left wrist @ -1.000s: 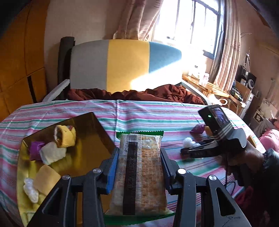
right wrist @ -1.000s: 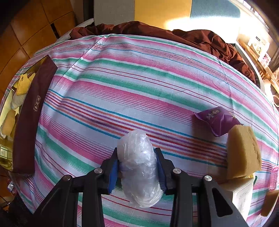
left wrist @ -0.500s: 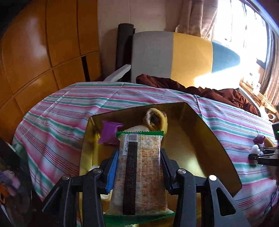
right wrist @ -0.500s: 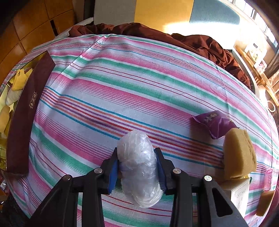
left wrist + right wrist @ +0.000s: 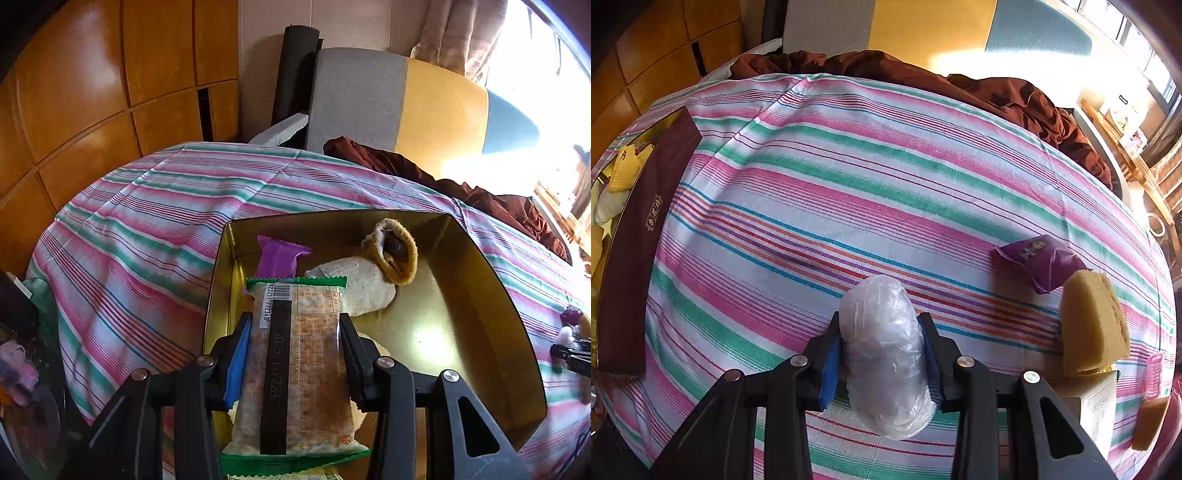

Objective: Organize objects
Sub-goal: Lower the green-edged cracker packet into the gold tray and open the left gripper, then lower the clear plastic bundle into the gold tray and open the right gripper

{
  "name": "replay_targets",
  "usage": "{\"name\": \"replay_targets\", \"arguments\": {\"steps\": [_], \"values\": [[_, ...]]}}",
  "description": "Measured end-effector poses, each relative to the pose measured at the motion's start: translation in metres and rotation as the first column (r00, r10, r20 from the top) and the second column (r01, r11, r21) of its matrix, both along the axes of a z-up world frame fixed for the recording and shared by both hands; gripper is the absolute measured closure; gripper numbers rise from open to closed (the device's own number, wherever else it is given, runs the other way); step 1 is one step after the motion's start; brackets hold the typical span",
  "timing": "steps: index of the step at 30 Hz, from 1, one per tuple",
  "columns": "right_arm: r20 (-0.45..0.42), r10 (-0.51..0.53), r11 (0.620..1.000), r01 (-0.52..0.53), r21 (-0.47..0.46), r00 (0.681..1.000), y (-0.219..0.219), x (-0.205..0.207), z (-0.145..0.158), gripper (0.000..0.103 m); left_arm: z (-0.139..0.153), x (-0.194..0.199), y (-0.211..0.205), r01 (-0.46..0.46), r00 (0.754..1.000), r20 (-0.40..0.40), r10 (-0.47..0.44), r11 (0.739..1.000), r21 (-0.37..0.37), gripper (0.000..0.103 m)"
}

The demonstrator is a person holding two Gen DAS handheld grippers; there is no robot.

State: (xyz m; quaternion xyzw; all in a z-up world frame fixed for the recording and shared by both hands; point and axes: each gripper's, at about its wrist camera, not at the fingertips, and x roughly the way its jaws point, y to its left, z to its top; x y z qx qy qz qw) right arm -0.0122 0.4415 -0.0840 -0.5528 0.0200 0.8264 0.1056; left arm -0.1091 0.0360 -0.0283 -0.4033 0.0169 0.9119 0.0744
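From the left wrist camera, the left gripper [image 5: 295,354] is clamped on one cracker packet [image 5: 295,373], its green-edged wrapper pinched on both long sides so it lies flat and level. It hangs over the near part of the gold box [image 5: 491,354], which looks like the collecting place for the sorting, so I'd say the packet is held there ready to be let go. In the box I count one purple wrapper [image 5: 279,258], one white pouch [image 5: 360,291] and one yellow-rimmed sock-like thing [image 5: 397,254] lying partly on the pouch — three clear items, with something pale hidden under the packet that I can't make out. The box sits on the striped cloth [image 5: 147,229].

From the right wrist camera, the right gripper [image 5: 884,343] is closed around one clear plastic bundle [image 5: 886,354], squeezed at its middle, above the cloth and well apart from the box, whose maroon outer wall [image 5: 646,236] shows at the far left. This bundle seems to be waiting its turn. Not yet gathered on the right: one purple snack bag [image 5: 1041,262], touching one yellow sponge [image 5: 1089,325] that rests on one white carton [image 5: 1097,406]; a second sponge [image 5: 1148,424] lies at the edge, with a small pink thing [image 5: 1154,374] just above it — too small to name
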Motion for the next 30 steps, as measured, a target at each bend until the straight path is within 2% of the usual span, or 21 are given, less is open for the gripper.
{"name": "replay_targets", "arguments": {"steps": [5, 10, 12, 16, 18, 24, 30], "values": [[0.000, 0.002, 1.000, -0.002, 0.006, 1.000, -0.003, 0.002, -0.001, 0.065, -0.003, -0.005, -0.004, -0.022, 1.000, 0.001, 0.022, 1.000, -0.012, 0.058], [0.000, 0.005, 1.000, -0.005, 0.012, 1.000, -0.002, -0.001, -0.002, 0.065, 0.000, -0.001, -0.006, -0.034, 0.999, -0.019, 0.034, 0.999, -0.012, 0.049], [-0.001, 0.005, 1.000, -0.005, 0.015, 1.000, 0.001, -0.004, -0.002, 0.065, 0.003, 0.001, -0.006, -0.033, 0.999, -0.028, 0.033, 0.999, -0.013, 0.038], [0.000, 0.004, 0.999, -0.004, 0.033, 1.000, -0.005, -0.003, 0.001, 0.065, 0.009, 0.009, -0.008, -0.030, 0.999, -0.040, 0.030, 1.000, -0.002, 0.038], [-0.011, 0.002, 1.000, -0.002, 0.005, 1.000, -0.009, -0.003, 0.005, 0.065, 0.012, 0.014, -0.009, -0.025, 0.999, -0.045, 0.025, 1.000, 0.006, 0.038], [-0.121, 0.067, 0.995, -0.076, -0.071, 0.990, -0.059, -0.004, 0.037, 0.065, 0.021, 0.030, -0.011, -0.003, 0.998, -0.066, 0.004, 1.000, 0.020, 0.037], [-0.236, 0.182, 0.962, -0.222, -0.157, 0.954, -0.130, -0.020, 0.074, 0.065, 0.030, 0.045, -0.015, 0.013, 0.996, -0.089, -0.010, 0.999, 0.031, 0.035]]}}
